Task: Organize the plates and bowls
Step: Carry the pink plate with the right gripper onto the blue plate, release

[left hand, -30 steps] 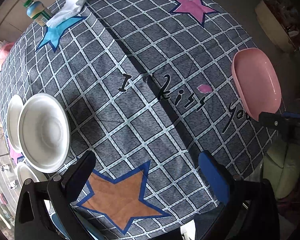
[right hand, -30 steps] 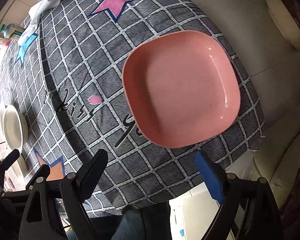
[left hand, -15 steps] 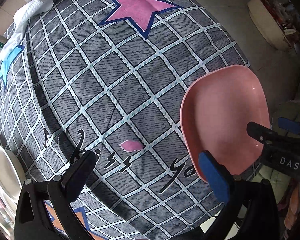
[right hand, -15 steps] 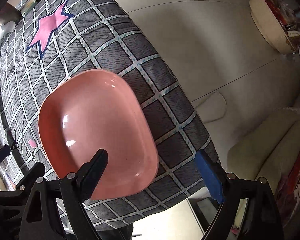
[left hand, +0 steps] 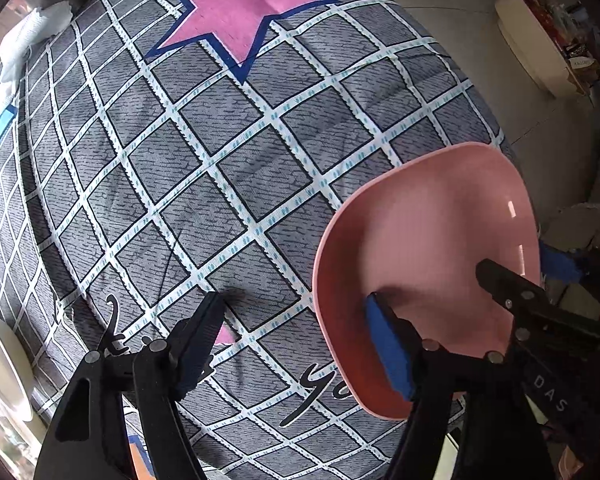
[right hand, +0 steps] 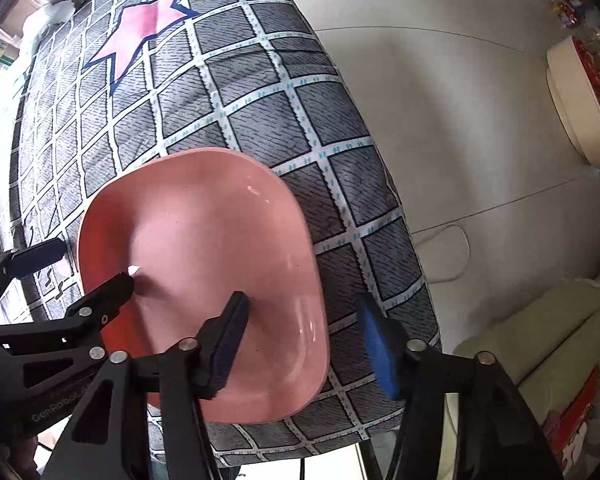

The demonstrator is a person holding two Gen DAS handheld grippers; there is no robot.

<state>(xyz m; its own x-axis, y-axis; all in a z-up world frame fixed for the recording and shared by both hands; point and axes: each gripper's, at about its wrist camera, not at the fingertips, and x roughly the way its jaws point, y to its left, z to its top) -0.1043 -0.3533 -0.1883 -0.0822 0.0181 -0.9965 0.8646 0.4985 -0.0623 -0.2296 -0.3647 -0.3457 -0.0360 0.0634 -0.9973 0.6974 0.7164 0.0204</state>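
I judge task early: pink plate (right hand: 204, 264) not yet lifted, sits at desk (left hand: 228, 168) corner near edge. White plates (left hand: 2, 364) wait far across from pink plate; stacking remains. My left gripper (left hand: 296, 332) wide open, straddling pink plate's near rim, nothing held. My right gripper (right hand: 304, 340) open over opposite rim, empty. Checked cloth with pink star (left hand: 236, 20) beyond pink plate; pale floor (right hand: 440, 120), cushion past desk edge.

Home — sofa (right hand: 540, 344), clothed table (left hand: 228, 152)
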